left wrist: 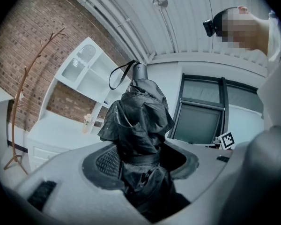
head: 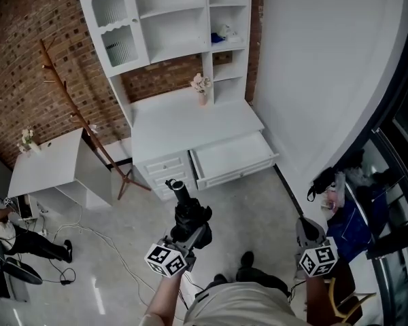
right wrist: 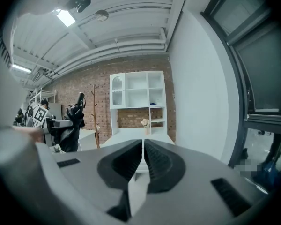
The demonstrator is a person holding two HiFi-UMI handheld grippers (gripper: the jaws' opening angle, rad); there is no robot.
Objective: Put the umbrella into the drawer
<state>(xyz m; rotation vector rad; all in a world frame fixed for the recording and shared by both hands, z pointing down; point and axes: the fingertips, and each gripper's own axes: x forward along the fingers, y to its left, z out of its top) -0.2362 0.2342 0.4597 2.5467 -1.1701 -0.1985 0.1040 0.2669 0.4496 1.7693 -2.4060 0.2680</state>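
Coat rack (head: 71, 104): at ten o'clock of the person, well clear of the route.

Left gripper (head: 188, 235): at twelve o'clock, close before the person. Its jaws clamp the folded black umbrella (head: 183, 206) at its strapped waist. The handle end and wrist loop point up and away. Gripping at the strap, I judge, keeps the loose cloth gathered for a clean entry.

The umbrella is held in the air, well apart from the white desk (head: 190, 124).

Drawer (head: 238, 170): at one o'clock of the umbrella, pulled out with its inside bare. It appears ready to receive.

Right gripper (head: 307, 224): at three o'clock of the left gripper, jaws drawn together on nothing. Judged idle, held aside.
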